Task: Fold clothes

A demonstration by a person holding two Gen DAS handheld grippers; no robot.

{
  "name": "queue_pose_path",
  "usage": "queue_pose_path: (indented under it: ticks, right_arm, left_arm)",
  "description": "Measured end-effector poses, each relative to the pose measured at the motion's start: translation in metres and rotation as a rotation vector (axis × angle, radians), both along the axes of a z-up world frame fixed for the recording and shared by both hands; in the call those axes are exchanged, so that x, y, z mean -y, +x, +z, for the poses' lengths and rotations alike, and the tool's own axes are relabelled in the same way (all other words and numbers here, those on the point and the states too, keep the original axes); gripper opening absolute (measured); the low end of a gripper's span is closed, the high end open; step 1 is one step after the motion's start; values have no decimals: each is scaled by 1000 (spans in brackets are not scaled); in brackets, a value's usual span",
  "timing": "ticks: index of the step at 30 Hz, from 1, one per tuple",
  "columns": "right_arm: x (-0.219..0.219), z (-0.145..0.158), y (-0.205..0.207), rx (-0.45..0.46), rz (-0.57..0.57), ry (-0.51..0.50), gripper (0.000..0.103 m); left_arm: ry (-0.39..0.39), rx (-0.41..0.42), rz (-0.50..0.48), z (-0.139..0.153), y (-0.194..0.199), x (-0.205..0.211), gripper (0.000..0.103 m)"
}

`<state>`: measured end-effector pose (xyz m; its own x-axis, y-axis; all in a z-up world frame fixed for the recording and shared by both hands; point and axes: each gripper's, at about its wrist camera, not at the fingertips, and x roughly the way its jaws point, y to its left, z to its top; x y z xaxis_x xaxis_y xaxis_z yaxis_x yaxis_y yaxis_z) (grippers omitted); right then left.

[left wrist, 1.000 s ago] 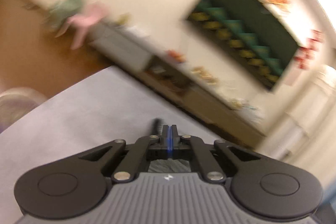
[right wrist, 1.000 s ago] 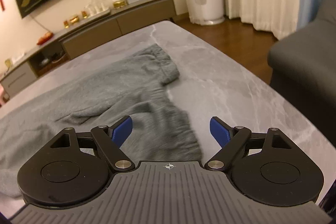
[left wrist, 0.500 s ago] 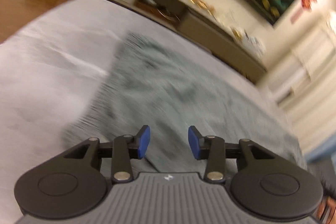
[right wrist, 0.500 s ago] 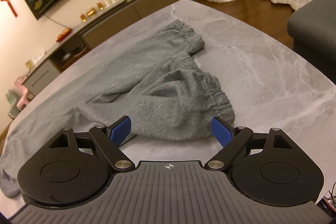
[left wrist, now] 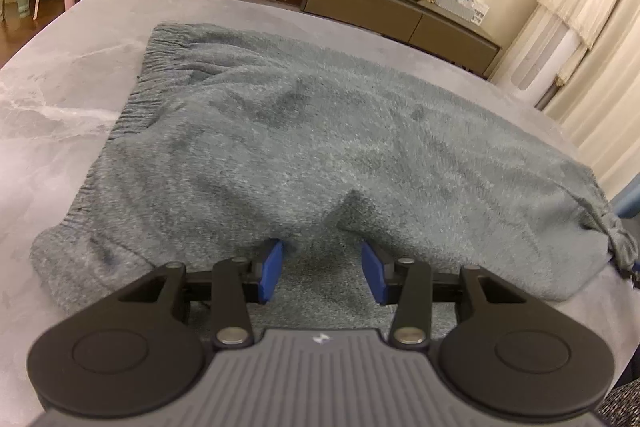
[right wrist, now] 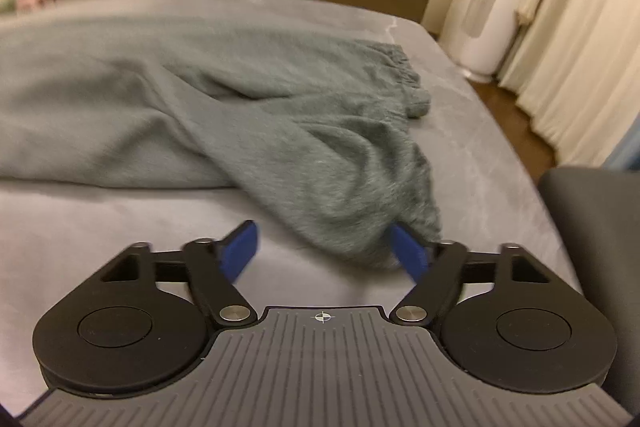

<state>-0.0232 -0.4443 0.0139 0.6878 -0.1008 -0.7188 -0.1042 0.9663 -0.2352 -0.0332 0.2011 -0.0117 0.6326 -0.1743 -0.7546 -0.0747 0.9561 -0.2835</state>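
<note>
Narrowing right claw [right wrist: 324,251] around trousers [right wrist: 320,155]

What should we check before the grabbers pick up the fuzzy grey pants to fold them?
1. Grey pants lie spread on the table: ok.
2. Left hand-held gripper open over the pants' near edge: ok.
3. Right hand-held gripper around the leg cuff, jaws just been closing: ok.
4. Right pads pinching the cuff: not ok, left pad clear of it.
5. Cloth between the left pads: cannot tell.
6. Nothing else lying on the pants: ok.
</note>
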Motion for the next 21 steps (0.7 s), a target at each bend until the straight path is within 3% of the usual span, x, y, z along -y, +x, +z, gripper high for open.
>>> queue_pose_path:
  ticks: [1, 2, 3, 5, 9, 10, 11, 12, 13, 18, 21]
  right_arm:
    - [1, -1, 6, -12, -8, -18, 43]
    - [3, -1, 10, -31, -9, -18, 11]
    - [5, 3, 12, -42, -8, -11, 1]
    - [12, 25, 10, 8, -25, 44, 0]
    - [32, 78, 29, 241, -59, 296, 0]
    - [31, 81, 38, 303, -70, 323, 2]
    - [31, 82, 48, 367, -85, 348, 29]
    - [31, 80, 56, 384, -123, 356, 67]
    - [32, 78, 63, 387, -167, 358, 77]
    - [61, 75, 67, 342, -283, 487, 77]
    - [90, 65, 50, 295, -321, 468, 78]
  left_arm:
    - [8, -1, -6, 0, 0, 3, 44]
    - [18, -1, -12, 1, 0, 6, 44]
    - [30, 1, -15, 1, 0, 7, 44]
    - [43, 0, -13, 1, 1, 9, 44]
    - [74, -16, -14, -2, 7, 17, 44]
    - [88, -22, -17, -4, 10, 21, 44]
    - [102, -29, -20, -6, 13, 25, 44]
    - [114, -34, -23, -8, 16, 28, 44]
    - [121, -36, -21, -9, 19, 31, 44]
    - [119, -11, -37, -4, 23, 38, 44]
    - [123, -3, -48, -3, 23, 39, 44]
